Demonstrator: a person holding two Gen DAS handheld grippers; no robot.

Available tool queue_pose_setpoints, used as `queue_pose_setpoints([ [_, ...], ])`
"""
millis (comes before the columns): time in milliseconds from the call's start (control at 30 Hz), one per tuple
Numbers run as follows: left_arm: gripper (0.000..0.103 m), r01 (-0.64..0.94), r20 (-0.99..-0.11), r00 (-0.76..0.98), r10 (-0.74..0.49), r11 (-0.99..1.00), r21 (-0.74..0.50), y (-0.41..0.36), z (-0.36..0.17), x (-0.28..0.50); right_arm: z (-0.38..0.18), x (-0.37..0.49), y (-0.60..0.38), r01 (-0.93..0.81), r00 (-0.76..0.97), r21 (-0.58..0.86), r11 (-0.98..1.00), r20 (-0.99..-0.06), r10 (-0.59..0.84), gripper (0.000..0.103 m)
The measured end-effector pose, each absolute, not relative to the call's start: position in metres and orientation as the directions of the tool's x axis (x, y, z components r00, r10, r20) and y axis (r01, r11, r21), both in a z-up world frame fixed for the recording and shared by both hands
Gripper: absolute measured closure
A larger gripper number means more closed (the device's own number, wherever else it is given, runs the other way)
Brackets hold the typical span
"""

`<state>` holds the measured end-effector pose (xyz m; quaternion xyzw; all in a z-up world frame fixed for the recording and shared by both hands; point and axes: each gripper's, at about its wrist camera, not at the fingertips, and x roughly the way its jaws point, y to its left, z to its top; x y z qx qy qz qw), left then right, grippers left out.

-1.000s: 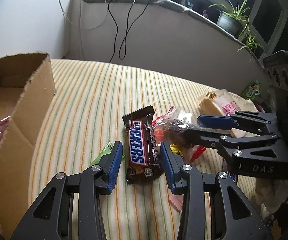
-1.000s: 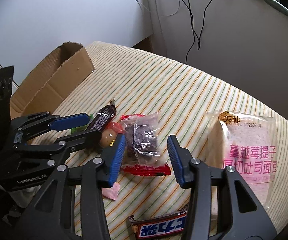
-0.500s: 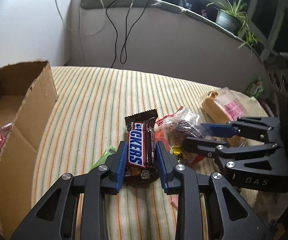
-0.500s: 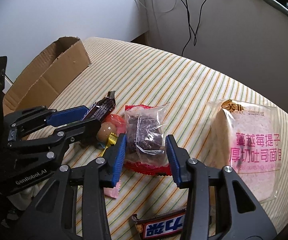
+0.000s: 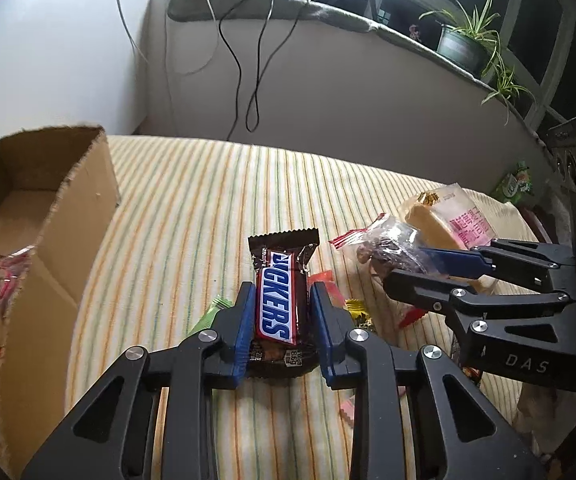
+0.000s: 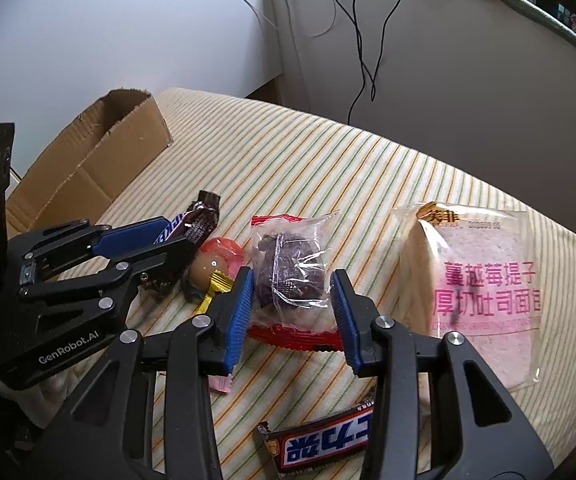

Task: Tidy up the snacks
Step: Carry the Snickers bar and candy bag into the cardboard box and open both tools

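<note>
Two grippers work over the striped cloth point(image 5: 192, 200). The left gripper point(image 5: 282, 316) has just been closing and now squeezes the chocolate bar point(image 5: 278, 296), light and fairly stiff, at its middle. The right gripper point(image 6: 292, 300) pinches the crinkly, slippery cake packet point(image 6: 291, 272); the cake inside probably crushes easily.

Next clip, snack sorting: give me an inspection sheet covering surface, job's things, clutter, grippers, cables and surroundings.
Surface: cream cloth with green and orange stripes, mostly bare at the back.
Job's things: brown Snickers bar; clear packet with a dark cake and red ends; clear bag of sliced toast with pink print; second chocolate bar; open cardboard box, some wrappers inside.
Clutter: small candies, green wrapper.
Grippers: left gripper just closed onto the Snickers bar; right gripper closed on the cake packet.
Cables: black cable and white cable hang down the wall.
Surroundings: potted spider plant on the ledge.
</note>
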<state>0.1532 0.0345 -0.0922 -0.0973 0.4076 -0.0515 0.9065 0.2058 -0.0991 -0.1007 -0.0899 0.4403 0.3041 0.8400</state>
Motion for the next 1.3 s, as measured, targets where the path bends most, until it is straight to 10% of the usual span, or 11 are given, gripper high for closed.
queue_pose_setpoints([
  [1300,0.077,-0.234,-0.607,0.792,0.07,0.952,-0.196,0.177,-0.034,0.04,-0.042,0.135,0.075,-0.756,0.385,0.116,0.644,-0.717,0.581,0.062],
])
